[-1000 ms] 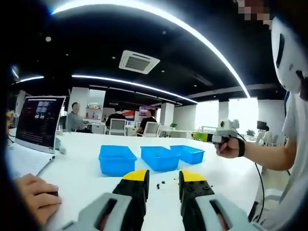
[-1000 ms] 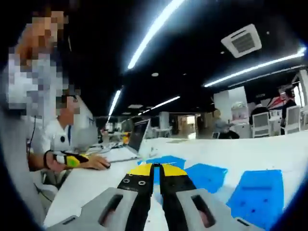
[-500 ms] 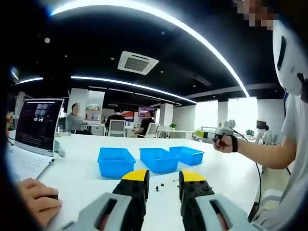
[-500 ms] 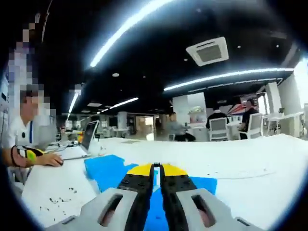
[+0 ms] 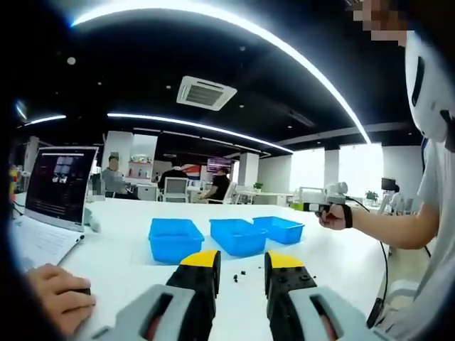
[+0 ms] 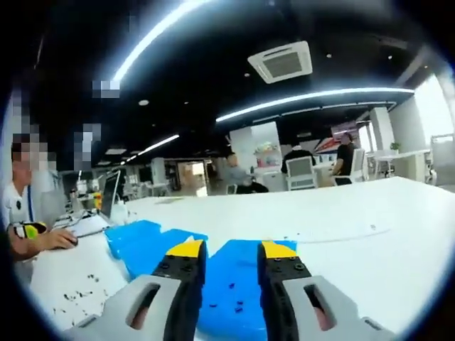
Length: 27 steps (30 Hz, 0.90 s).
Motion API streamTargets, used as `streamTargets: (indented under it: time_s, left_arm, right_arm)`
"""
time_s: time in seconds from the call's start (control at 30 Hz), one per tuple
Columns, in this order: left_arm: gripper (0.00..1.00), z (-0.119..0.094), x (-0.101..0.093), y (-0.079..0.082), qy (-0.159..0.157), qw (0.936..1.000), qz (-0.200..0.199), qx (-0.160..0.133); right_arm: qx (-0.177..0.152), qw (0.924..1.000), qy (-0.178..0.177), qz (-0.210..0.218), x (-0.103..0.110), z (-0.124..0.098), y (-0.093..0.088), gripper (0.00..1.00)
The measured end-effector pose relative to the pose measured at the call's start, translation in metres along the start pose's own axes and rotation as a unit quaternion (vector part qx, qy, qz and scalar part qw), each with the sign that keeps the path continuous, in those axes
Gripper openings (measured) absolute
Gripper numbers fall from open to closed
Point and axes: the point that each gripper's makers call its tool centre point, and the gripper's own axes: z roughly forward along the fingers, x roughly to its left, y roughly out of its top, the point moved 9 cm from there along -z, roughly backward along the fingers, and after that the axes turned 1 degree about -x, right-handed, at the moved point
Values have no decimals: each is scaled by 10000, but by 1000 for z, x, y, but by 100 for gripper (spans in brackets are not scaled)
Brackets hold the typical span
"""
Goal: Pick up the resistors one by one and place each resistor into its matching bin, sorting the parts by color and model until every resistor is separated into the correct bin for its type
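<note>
Table: a wide white table (image 5: 106,249) carries everything; in the left gripper view it looks much as it did a second ago.
Bins: three blue bins (image 5: 238,236) stand in a row near the middle of the table. In the right gripper view one bin (image 6: 231,288) now lies right under and between the jaws, after a swing of that view across the row.
Laptop: an open laptop (image 5: 60,186) stands at the table's edge, with a person's hand (image 5: 60,302) resting beside it.
Right gripper: right gripper (image 6: 229,249) was pressed together half a second ago and now stands spread over the bin. In the left gripper view it (image 5: 330,206) is held up in the person's hand, beyond the last bin.
Left gripper: left gripper (image 5: 242,257) is spread and holds nothing, low over the table, unchanged.
Resistors: a loose scatter of resistors (image 5: 240,272) lies on the table between the left jaws, short of the bins; more dark specks (image 6: 75,295) lie by the bins, and a few specks (image 6: 231,305) sit inside the near bin.
Meaning: the opening over the bin reads as a release, so one part has likely been dropped; the pile left says sorting is far from done.
</note>
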Motion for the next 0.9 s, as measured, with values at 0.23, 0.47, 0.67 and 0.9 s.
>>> streamTargets:
  time_s: [0.23, 0.47, 0.67, 0.9]
  left_arm:
    - [27, 3, -3, -1, -55, 10000, -16, -1]
    - [27, 1, -3, 1, -32, 10000, -10, -42]
    - [27, -3, -3, 0, 15, 10000, -30, -52]
    - [27, -6, -2, -4, 36, 10000, -54, -32]
  right_arm:
    - [167, 9979, 505, -378, 18, 6, 11, 28]
    - [527, 9826, 1398, -1100, 64, 21, 31, 27]
    - [834, 9573, 2253, -1607, 103, 20, 33, 25]
    - [1716, 8461, 3949, -3143, 191, 9, 9, 25]
